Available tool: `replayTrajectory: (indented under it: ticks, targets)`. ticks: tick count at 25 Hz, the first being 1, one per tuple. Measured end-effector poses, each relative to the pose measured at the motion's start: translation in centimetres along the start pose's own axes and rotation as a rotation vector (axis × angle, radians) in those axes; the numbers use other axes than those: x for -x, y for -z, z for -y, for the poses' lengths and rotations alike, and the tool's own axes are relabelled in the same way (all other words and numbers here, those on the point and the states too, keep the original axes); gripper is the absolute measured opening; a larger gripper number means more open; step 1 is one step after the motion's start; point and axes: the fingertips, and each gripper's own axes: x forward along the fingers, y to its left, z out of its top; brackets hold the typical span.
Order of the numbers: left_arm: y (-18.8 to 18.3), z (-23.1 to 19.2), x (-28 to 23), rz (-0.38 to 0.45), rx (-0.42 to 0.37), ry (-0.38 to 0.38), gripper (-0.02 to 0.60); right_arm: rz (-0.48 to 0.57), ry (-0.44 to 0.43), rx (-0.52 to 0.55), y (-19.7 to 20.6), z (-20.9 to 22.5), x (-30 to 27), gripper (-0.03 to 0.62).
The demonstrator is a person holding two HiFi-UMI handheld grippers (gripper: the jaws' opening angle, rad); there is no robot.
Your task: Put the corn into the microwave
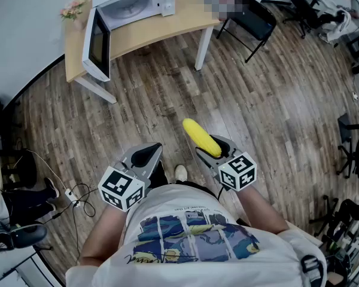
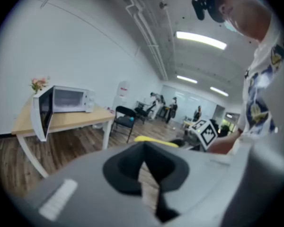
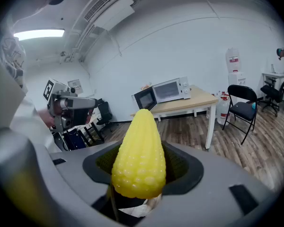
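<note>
Person standing on wood-plank floor, a gripper in each hand; both angled down and forward. Right gripper: jaws spread wide and clamped on the corn; yellow cob sits lengthwise between the pads, pointed tip sticking out ahead of the jaws. Left gripper: jaws together at the tips, nothing between them; level with the right gripper, just beside it. White microwave on a light wooden table, well apart from the corn, across open floor; its door hangs open past the table's edge. Small bunch of pink flowers at the table corner beside the microwave; black folding chair near the table's other end.
</note>
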Motion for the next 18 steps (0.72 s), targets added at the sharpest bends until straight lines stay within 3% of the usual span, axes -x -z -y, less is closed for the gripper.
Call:
replayTrajectory:
  ticks: [7,18]
  targets:
    - [-2.6,-5.4,-2.8,0.036,-0.001,0.034,0.009,-0.007,0.038,0.008,-3.1,3.1,-4.4,0.25]
    - [-10.7,-17.8,-6.2,0.094,-0.023,0.085,0.009,-0.002,0.121,-0.023,-13.4,9.2,-13.6,0.25]
